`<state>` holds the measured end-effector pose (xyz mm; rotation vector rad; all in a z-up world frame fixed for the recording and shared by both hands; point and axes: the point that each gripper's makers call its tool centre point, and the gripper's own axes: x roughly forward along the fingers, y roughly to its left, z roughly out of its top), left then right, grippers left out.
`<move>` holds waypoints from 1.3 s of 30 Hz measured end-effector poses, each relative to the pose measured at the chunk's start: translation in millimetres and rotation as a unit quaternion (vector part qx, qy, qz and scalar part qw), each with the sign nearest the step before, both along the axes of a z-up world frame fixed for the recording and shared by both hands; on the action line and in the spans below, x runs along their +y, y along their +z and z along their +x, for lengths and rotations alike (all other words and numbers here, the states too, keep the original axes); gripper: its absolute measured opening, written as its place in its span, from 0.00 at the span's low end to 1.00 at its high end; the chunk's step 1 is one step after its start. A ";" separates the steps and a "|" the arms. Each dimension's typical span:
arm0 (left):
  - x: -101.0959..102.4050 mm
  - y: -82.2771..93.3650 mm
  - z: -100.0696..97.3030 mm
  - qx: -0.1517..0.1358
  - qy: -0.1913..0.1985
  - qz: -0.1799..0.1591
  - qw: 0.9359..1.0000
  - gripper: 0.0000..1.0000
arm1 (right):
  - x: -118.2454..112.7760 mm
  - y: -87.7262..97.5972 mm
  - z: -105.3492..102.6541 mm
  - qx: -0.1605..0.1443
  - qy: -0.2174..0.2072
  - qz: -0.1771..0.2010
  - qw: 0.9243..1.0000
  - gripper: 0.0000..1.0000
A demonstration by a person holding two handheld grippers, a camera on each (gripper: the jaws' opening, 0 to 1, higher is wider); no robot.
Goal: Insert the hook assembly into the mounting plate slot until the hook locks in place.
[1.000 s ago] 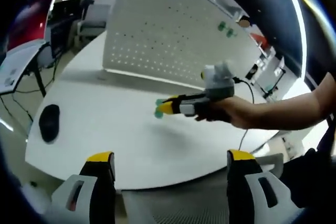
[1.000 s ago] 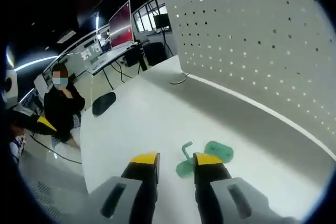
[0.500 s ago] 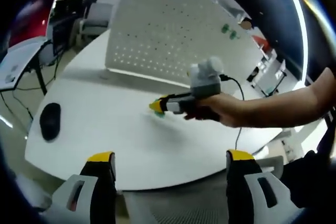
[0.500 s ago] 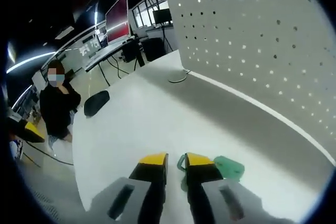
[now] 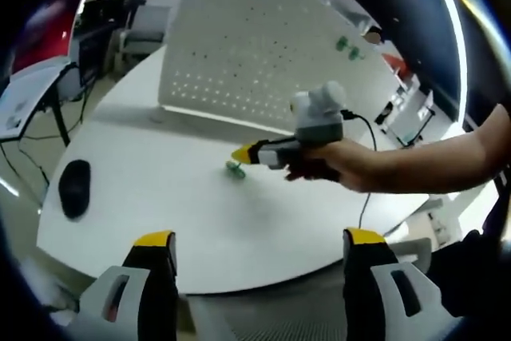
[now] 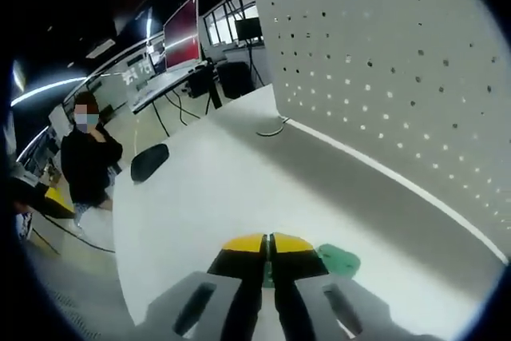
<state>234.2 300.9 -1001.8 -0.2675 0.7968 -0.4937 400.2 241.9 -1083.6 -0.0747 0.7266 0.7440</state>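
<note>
The white pegboard mounting plate (image 5: 239,45) stands upright at the back of the round white table (image 5: 160,197); it also rises at the right in the right gripper view (image 6: 399,61). A hand holds my right gripper (image 5: 244,152) low over the table's middle, with the green hook assembly (image 5: 235,169) at its tip. In the right gripper view my right gripper (image 6: 268,243) has its jaws pressed together on the hook's stem, and the hook's green base (image 6: 339,261) sticks out to the right. My left gripper (image 5: 259,239) stands wide open over the table's near edge, holding nothing.
Two more green hooks (image 5: 347,45) hang high on the pegboard. A black mouse (image 5: 73,188) lies at the table's left, also seen in the right gripper view (image 6: 149,161). A thin cable (image 6: 271,129) lies by the plate's foot. A person (image 6: 88,165) sits beyond the table, near desks with monitors (image 6: 182,33).
My right gripper's jaws have gone from a gap beside the green hook to shut on its stem. The left gripper has stayed open and still.
</note>
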 end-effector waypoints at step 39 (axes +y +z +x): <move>-97.3 91.5 31.9 -0.056 -0.038 -0.142 0.988 0.57 | -54.9 228.2 -130.5 -0.093 -0.106 0.289 0.947 0.00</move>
